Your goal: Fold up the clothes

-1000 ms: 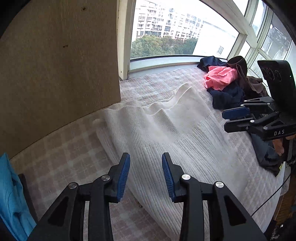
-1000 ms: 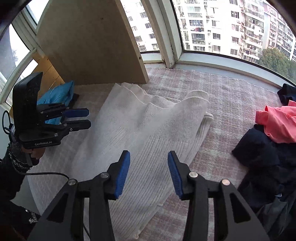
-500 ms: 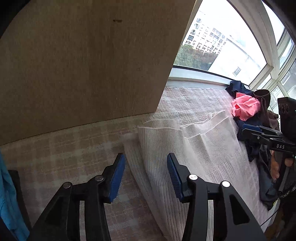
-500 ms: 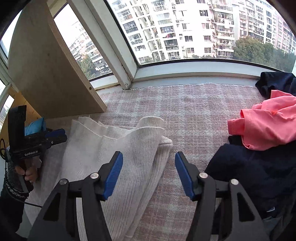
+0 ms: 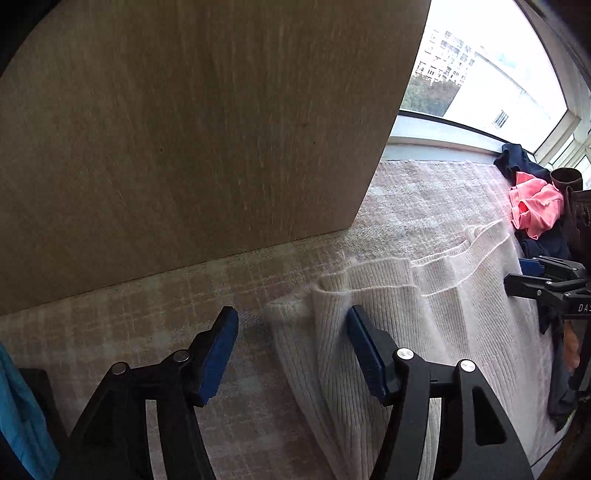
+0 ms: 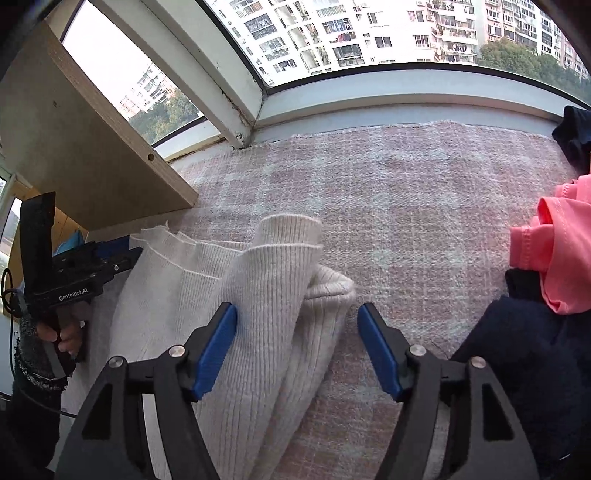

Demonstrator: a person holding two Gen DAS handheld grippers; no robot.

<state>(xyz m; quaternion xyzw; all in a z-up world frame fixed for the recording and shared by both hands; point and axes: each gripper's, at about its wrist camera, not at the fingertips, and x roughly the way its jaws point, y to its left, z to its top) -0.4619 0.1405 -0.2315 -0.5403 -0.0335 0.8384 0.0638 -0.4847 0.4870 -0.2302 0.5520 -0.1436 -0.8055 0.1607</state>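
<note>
left wrist: low, close, faces wooden board [image 5: 184,147] | right wrist: low, faces window [image 6: 369,33] | shared: white knit sweater [image 5: 424,314] [image 6: 258,295]

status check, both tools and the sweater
Left tool open, right tool open, both at far corners of sweater. Nothing gripped. Clothes pile right, clear.

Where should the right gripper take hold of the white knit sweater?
Grip the white knit sweater at its raised far-right corner, coming straight forward and low. That ribbed hem edge stands up off the checked blanket, and the right gripper, jaws open, already straddles it.
</note>
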